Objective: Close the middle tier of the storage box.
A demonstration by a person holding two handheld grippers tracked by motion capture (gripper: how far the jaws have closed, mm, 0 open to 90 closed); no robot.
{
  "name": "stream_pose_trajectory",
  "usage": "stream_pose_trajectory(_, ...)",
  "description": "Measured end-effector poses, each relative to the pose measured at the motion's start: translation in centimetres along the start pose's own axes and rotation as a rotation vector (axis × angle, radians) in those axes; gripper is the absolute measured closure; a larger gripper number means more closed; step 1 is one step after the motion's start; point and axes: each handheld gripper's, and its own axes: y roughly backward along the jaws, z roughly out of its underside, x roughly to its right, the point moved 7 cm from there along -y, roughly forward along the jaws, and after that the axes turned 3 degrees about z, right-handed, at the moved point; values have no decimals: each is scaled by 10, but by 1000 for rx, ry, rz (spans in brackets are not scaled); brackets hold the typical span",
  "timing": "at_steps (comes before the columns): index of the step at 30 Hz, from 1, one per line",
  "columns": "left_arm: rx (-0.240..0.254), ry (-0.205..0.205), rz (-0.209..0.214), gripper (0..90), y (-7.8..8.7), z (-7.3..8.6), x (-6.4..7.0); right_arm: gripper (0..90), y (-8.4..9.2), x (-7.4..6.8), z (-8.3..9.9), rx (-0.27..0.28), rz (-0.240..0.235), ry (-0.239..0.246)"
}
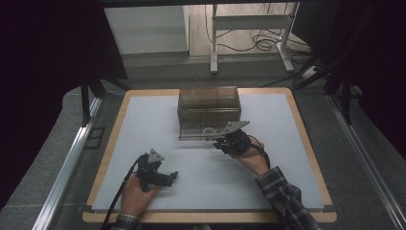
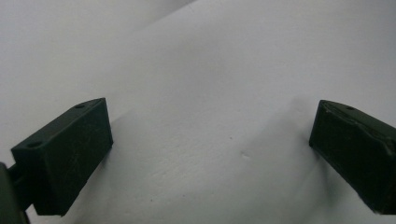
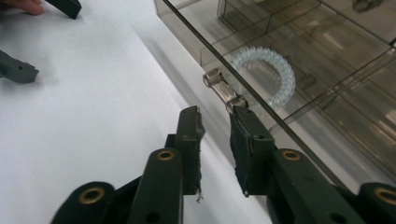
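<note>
1. Box (image 1: 208, 112) of smoky clear plastic sits at the far middle of the table (image 1: 143, 139) — stiff, slick, light.
2. I'd take its small metal latch (image 3: 224, 88), not the walls.
3. My right gripper (image 3: 215, 122) is narrowly parted at that latch, not gripping.
4. My left gripper (image 2: 210, 140) rests wide open — empty.

left tool (image 1: 165, 178) jaws wide, right tool (image 3: 215, 123) narrowed
</note>
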Motion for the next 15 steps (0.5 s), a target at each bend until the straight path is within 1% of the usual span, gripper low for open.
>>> stream_pose_trajectory(4, 0, 0, 0, 0, 0, 0, 0, 792, -6, 3, 5, -18, 3, -9)
stream_pose_trajectory(10, 0, 0, 0, 0, 0, 0, 0, 869, -14, 7, 9, -29, 8, -21)
stream_pose_trajectory(15, 0, 0, 0, 0, 0, 0, 0, 883, -19, 9, 9, -31, 18, -28)
